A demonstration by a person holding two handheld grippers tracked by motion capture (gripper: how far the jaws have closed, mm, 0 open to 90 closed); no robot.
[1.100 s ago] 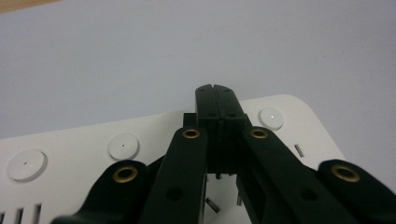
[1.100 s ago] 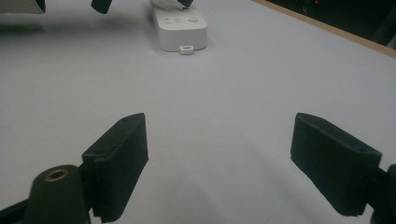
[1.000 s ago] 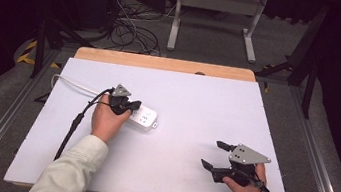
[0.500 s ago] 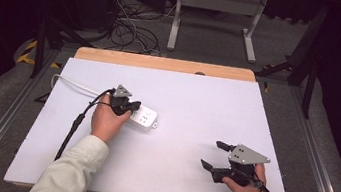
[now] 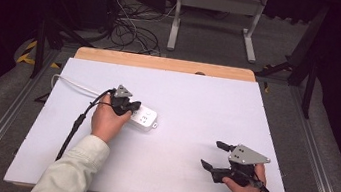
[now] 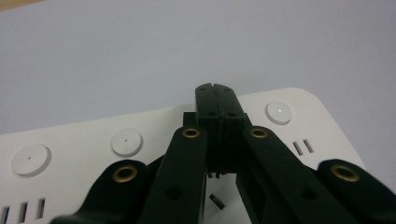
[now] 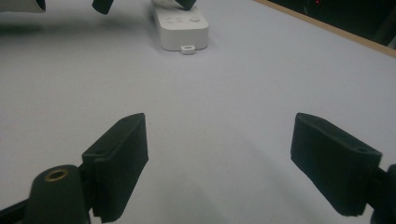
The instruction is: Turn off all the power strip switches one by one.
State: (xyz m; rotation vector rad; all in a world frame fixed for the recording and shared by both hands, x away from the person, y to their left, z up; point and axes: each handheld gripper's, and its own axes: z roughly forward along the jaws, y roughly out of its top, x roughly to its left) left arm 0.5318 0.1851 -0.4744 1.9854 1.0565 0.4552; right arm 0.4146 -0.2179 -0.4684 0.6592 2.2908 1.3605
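Observation:
A white power strip (image 5: 145, 117) lies left of centre on the white table (image 5: 198, 100), and its white cord (image 5: 71, 83) runs off to the left. My left gripper (image 5: 131, 105) is shut and hangs over the strip's left half. In the left gripper view the jaws (image 6: 215, 88) are pressed together just above the strip (image 6: 93, 135), between its round buttons, with nothing seen between them. My right gripper (image 5: 211, 154) is open near the table's front right. Its jaws (image 7: 219, 140) stand wide apart over bare table, with the strip (image 7: 180, 21) far ahead.
The left gripper's black cable (image 5: 75, 128) trails toward the front left edge. A wooden strip (image 5: 163, 63) borders the far edge of the table. Beyond it are loose cables (image 5: 133, 25) on the floor and a metal stand (image 5: 217, 1).

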